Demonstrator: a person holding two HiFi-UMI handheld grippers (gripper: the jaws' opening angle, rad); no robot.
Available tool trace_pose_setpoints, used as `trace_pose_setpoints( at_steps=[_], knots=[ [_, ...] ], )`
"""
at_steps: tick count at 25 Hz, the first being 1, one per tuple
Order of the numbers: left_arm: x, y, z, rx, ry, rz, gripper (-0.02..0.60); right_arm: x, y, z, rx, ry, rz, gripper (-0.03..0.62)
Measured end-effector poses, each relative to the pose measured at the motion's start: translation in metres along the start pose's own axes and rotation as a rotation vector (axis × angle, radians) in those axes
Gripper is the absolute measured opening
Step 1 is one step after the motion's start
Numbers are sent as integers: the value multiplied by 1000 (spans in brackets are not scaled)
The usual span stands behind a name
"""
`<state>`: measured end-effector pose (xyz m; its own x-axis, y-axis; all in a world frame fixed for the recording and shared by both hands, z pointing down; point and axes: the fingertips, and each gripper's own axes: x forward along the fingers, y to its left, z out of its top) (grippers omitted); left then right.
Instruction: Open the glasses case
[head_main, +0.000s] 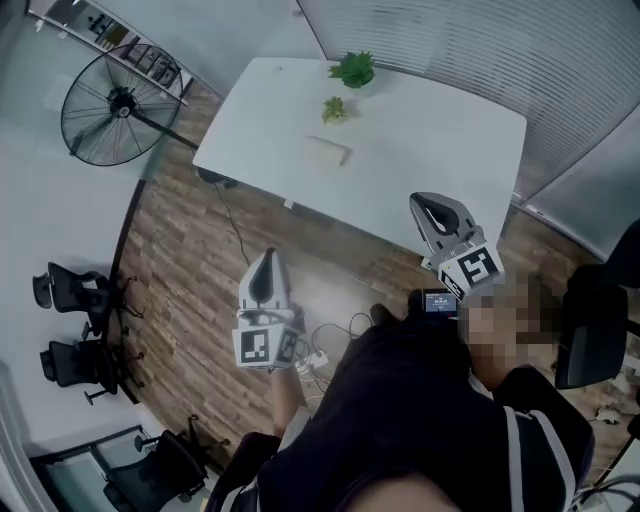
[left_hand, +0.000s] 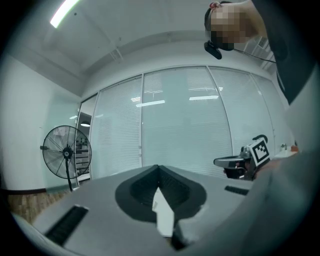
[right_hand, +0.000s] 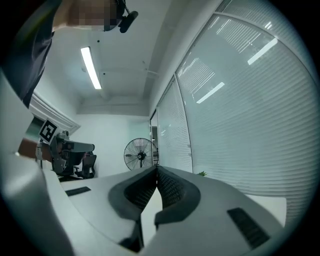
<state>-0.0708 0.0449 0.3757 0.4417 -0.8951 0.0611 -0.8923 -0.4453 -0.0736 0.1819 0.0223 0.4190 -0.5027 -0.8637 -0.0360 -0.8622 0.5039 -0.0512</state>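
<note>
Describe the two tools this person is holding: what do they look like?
Both the left tool and the right tool have pale grey, teardrop-shaped shells with dark ribbed pads inside, tapering to a point. Each carries a white cube printed with black square markers. The person wears a dark top with a pale stripe along the sleeve.

Head view looks steeply down; both gripper views level, sharing the fan (left_hand: 66, 154).

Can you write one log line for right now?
left gripper: shut, empty | right gripper: shut, empty | glasses case: on table, untouched
</note>
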Motion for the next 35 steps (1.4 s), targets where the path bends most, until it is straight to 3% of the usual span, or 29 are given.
trace_pose_setpoints(
  at_steps=[7,14,20,26,30,35],
  knots=[
    [-11,-22,-13,16,42,4,-2,-16,-8,-18,30,19,-5,15],
    [8,0,-20,1,20,-8,-2,9,-6,-33,42,37,-19,15],
    [42,49,-29,-12,-6,-32,-2,63,-2,-23,-3,31,-48,15],
    [66,124,-36,-48,-10,-63,-1,133,10,-20,37,10,-62,15],
    [82,174,-41,-82,-17,-76,-2,174,16,-28,2,46,-99,15],
    [98,188,-49,-96,0,-89,-2,196,17,-37,-15,98,-99,15]
  ],
)
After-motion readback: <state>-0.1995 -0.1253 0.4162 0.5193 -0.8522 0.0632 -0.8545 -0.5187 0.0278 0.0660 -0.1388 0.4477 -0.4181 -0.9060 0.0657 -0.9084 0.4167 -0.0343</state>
